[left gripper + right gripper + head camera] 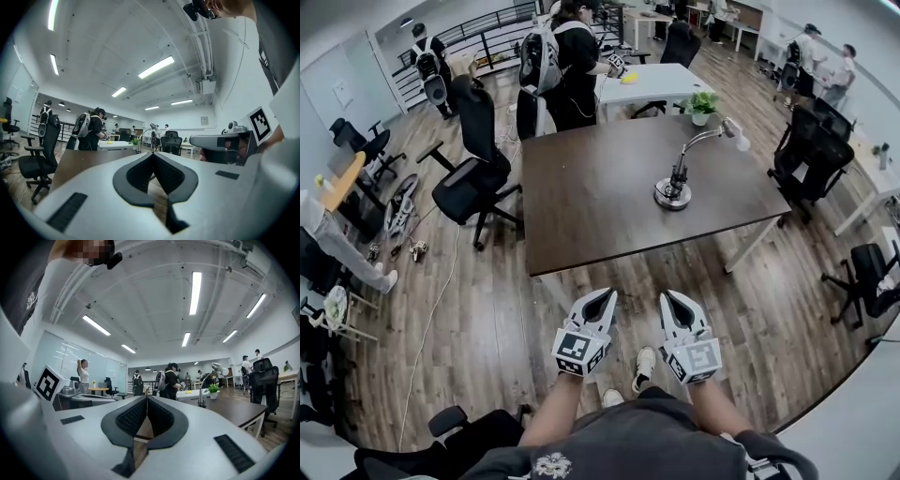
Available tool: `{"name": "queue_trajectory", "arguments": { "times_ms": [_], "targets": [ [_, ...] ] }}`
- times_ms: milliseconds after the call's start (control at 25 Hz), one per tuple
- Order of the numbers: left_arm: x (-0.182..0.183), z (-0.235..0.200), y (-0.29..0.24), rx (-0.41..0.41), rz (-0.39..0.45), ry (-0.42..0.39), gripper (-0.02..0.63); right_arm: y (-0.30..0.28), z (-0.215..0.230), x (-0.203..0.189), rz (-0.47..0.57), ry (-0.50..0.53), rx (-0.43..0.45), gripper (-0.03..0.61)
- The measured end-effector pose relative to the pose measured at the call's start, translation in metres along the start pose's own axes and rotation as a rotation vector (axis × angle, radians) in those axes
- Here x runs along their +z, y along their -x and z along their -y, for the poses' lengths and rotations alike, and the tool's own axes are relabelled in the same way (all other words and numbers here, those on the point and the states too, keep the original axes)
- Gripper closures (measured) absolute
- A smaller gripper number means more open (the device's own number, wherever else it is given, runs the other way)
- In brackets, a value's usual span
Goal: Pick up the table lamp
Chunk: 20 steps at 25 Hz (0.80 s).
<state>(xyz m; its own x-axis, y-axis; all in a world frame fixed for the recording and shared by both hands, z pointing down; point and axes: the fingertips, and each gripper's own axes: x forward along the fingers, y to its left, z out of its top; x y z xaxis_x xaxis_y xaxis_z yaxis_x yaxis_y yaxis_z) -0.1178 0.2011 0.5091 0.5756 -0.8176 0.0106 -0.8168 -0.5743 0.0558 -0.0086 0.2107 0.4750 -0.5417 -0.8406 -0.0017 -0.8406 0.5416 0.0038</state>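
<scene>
dark wooden table [600,202] holds the silver table lamp [677,178] upright toward its far right, well apart from the left gripper [606,296] and right gripper [669,298], both clenched empty short of the near edge, so this looks like the approach step, which next calls for reaching forward and opening the jaws.

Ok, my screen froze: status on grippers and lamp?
Left gripper shut, empty. Right gripper same. Lamp upright on the table's far side, untouched. Nothing blocking it.
</scene>
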Motion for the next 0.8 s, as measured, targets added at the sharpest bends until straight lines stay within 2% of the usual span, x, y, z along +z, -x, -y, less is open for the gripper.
{"name": "queue_trajectory", "arguments": {
  "times_ms": [320, 800],
  "targets": [
    [-0.005, -0.021, -0.055, 0.000, -0.036, -0.010, 0.607, -0.046, 0.047, -0.004, 0.004, -0.031, 0.001, 0.552],
    [-0.005, -0.055, -0.158, 0.046, -0.070, -0.022, 0.607, -0.115, 0.129, -0.012, -0.009, -0.063, 0.065, 0.552]
  ]
}}
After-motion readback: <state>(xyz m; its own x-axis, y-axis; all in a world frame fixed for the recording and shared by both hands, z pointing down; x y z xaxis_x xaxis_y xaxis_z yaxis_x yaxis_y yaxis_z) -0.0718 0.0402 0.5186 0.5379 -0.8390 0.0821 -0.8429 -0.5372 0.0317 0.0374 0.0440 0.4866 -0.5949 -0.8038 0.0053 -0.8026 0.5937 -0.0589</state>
